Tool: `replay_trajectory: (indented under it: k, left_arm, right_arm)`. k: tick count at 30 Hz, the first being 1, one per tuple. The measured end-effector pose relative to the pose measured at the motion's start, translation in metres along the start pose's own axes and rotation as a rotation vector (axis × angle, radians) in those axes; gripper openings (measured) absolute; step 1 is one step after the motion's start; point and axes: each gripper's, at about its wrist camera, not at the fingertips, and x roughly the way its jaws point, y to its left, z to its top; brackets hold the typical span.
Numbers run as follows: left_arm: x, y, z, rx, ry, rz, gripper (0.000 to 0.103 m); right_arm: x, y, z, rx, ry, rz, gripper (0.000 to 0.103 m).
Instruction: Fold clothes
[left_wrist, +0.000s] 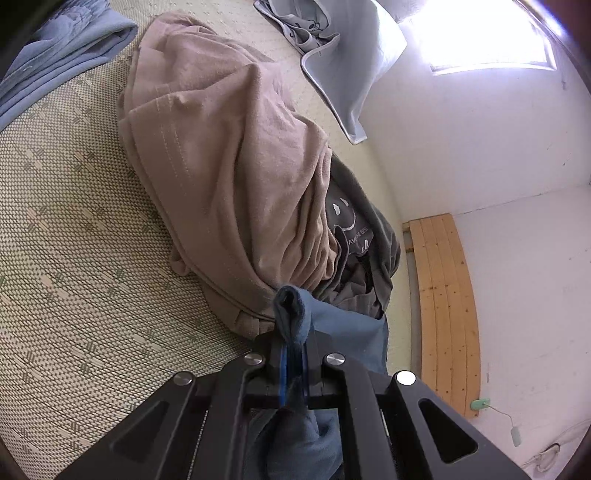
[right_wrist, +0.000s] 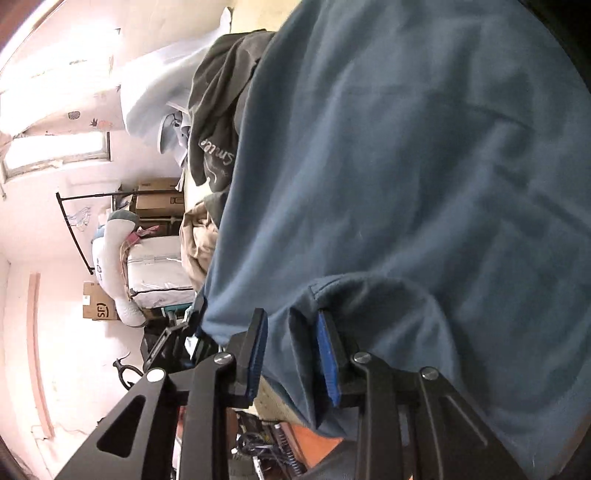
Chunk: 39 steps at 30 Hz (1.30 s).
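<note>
Left gripper (left_wrist: 293, 356): clamped tight on a bunched fold of the blue garment (left_wrist: 354, 332), which pokes up past the fingertips; gathering the cloth this way likely gives the narrow pads more to bite on.
Right gripper (right_wrist: 291, 350): its blue pads (right_wrist: 328, 363) stand apart with a hemmed edge of the same blue cloth between them; the cloth looks loosely caught, not pinched hard, so I judge it parted around the edge.
Blue garment: held by an edge in both views, hanging or draped close to the right camera and filling most of that view; it is not lying flat, and no neat fold shows in it. Holding two edge points is probably meant to spread it.
Mat (left_wrist: 74, 229): woven, patterned bed surface that carries the clothes; the left gripper sits above its near edge.
Brown garment (left_wrist: 221, 155): heaped loose along the mat's right side, just beyond the left gripper, unfolded.
Dark grey shirt (left_wrist: 354, 225): printed with a smiley, crumpled and partly under the brown garment at the mat's right edge.
Light blue cloth (left_wrist: 340, 70): draped over the mat's far right corner.
Blue bedding (left_wrist: 62, 55): bunched at the far left corner.
Stage: one garment is in hand, and at least two lie unfolded.
</note>
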Motion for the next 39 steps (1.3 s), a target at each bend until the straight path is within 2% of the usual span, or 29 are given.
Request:
replay_trajectory:
  k: [2, 3, 4, 5, 11, 15, 17, 21, 27, 29, 30, 31, 34, 39]
  left_arm:
    - [0.001, 0.001, 0.0, -0.005, 0.002, 0.0, 0.004]
    - [0.002, 0.002, 0.001, -0.008, 0.002, 0.001, 0.004]
    - [0.003, 0.002, 0.001, -0.01, 0.002, 0.001, 0.004]
    - [0.003, 0.003, 0.001, -0.013, 0.003, 0.001, 0.004]
    - [0.006, 0.006, 0.001, -0.031, 0.002, -0.007, 0.004]
    - [0.007, 0.007, 0.001, -0.038, 0.001, -0.01, 0.004]
    - [0.008, 0.008, 0.001, -0.042, 0.0, -0.01, 0.004]
    - [0.01, 0.01, 0.0, -0.053, 0.001, -0.009, 0.004]
    - [0.011, 0.011, 0.0, -0.054, 0.009, -0.033, 0.004]
    - [0.011, 0.004, 0.002, -0.042, 0.012, -0.052, 0.004]
    - [0.011, -0.001, 0.004, -0.031, 0.012, -0.061, 0.004]
    - [0.01, -0.009, 0.005, -0.013, 0.012, -0.071, 0.004]
    - [-0.015, -0.024, 0.006, 0.052, 0.007, -0.101, 0.004]
    - [-0.045, -0.079, -0.015, 0.174, 0.007, -0.113, 0.004]
  right_arm:
    - [0.004, 0.0, 0.004, -0.009, 0.012, -0.017, 0.03]
    - [0.006, 0.001, 0.003, -0.02, 0.023, -0.027, 0.025]
    - [0.009, 0.002, 0.003, -0.032, 0.033, -0.038, 0.01]
    - [0.01, 0.005, 0.0, -0.054, 0.042, -0.051, 0.001]
    - [-0.007, 0.034, -0.047, -0.296, 0.105, -0.019, 0.0]
    - [-0.011, 0.055, -0.11, -0.561, 0.221, -0.079, 0.0]
    - [-0.006, 0.054, -0.137, -0.676, 0.284, -0.131, 0.0]
    - [0.003, 0.057, -0.17, -0.859, 0.335, -0.198, 0.001]
    - [0.017, 0.06, -0.218, -1.132, 0.409, -0.299, 0.007]
    - [0.01, 0.067, -0.217, -1.198, 0.318, -0.33, 0.024]
    - [0.007, 0.07, -0.217, -1.226, 0.268, -0.342, 0.041]
    - [0.003, 0.074, -0.216, -1.253, 0.218, -0.355, 0.046]
    - [0.002, 0.08, -0.221, -1.305, 0.113, -0.383, 0.05]
    - [0.006, 0.082, -0.236, -1.437, -0.076, -0.448, 0.053]
